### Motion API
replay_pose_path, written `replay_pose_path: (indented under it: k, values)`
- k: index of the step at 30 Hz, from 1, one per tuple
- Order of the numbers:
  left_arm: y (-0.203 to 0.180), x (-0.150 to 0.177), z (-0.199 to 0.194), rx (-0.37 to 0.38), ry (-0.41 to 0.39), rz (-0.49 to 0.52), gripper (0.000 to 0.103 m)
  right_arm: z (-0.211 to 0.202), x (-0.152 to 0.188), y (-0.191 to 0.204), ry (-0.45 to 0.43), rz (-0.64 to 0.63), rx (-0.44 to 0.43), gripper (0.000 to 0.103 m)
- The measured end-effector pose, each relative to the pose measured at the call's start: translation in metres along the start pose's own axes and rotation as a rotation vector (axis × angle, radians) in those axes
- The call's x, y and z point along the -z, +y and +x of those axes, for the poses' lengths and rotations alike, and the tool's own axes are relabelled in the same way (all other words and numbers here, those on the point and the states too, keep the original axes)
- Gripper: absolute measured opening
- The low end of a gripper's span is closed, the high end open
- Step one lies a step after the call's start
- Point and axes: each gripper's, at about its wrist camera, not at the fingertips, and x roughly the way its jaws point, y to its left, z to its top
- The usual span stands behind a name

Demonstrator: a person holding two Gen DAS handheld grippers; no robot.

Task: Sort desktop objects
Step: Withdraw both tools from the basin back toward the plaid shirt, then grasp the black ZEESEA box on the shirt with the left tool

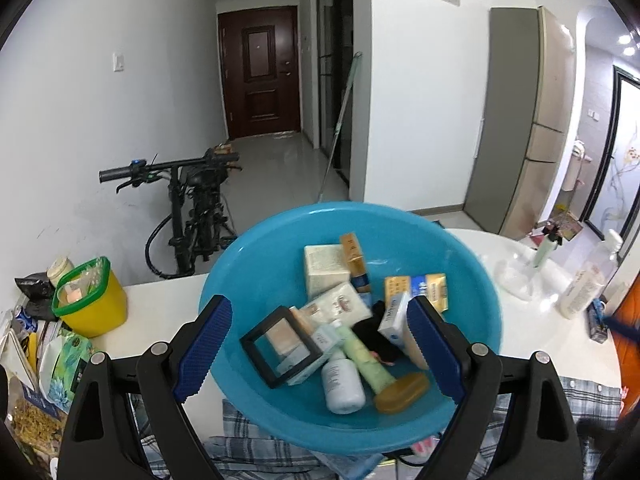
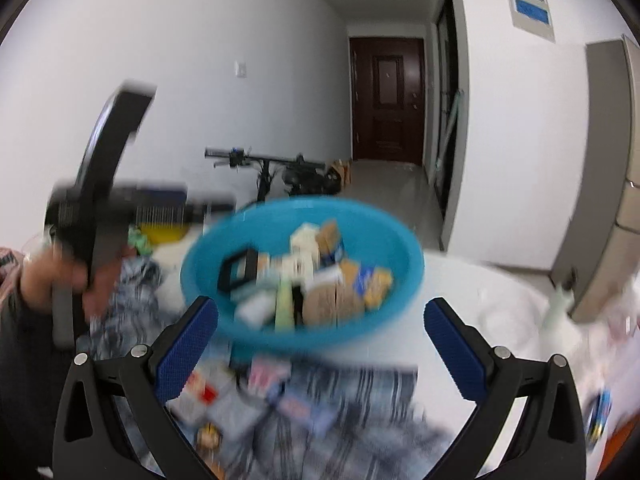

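A blue plastic basin (image 1: 256, 264) sits on the white table, filled with several small items: boxes, a white bottle (image 1: 342, 384), a green tube (image 1: 366, 360), an amber soap bar (image 1: 402, 392) and a black square frame (image 1: 280, 346). My left gripper (image 1: 320, 340) is open and empty, its blue pads on either side of the basin's near part. In the blurred right wrist view the basin (image 2: 400, 264) lies ahead. My right gripper (image 2: 320, 344) is open and empty above a checked cloth (image 2: 360, 420) with small packets on it. The left gripper's body (image 2: 100, 184) shows at left.
A yellow tub with a green rim (image 1: 94, 300) stands at the table's left, beside packets and bags (image 1: 36, 360). Bottles (image 1: 584, 280) and a spray bottle (image 1: 546, 248) stand at the right. A checked cloth (image 1: 584, 396) lies at the near edge. A bicycle (image 1: 192, 208) stands beyond.
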Motion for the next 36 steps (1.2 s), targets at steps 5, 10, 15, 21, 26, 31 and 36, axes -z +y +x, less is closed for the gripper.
replay_pose_path:
  k: [5,10,15,21,26,31,36]
  values:
    - [-0.010,-0.001,-0.015,0.034,-0.030,0.017,0.091,0.007,0.048,-0.001,0.027,0.012,-0.137,0.103]
    - [-0.016,-0.003,-0.024,0.048,-0.048,0.014,0.091,0.020,0.065,-0.009,0.032,0.042,-0.174,0.103]
    - [-0.017,0.010,-0.036,0.088,-0.022,-0.004,0.091,0.019,0.067,-0.012,0.010,0.065,-0.205,0.103]
    - [-0.014,0.056,-0.065,-0.005,-0.008,0.045,0.091,0.017,0.062,-0.034,0.002,0.130,-0.217,0.103]
    - [0.001,0.096,-0.087,-0.014,0.010,-0.016,0.091,0.010,0.066,-0.046,-0.006,0.201,-0.220,0.103]
    - [0.005,0.129,-0.114,-0.063,-0.063,-0.040,0.091,0.006,0.071,-0.043,0.014,0.197,-0.208,0.103]
    - [0.007,0.154,-0.128,-0.063,-0.088,-0.028,0.091,0.002,0.076,-0.036,0.041,0.187,-0.222,0.103]
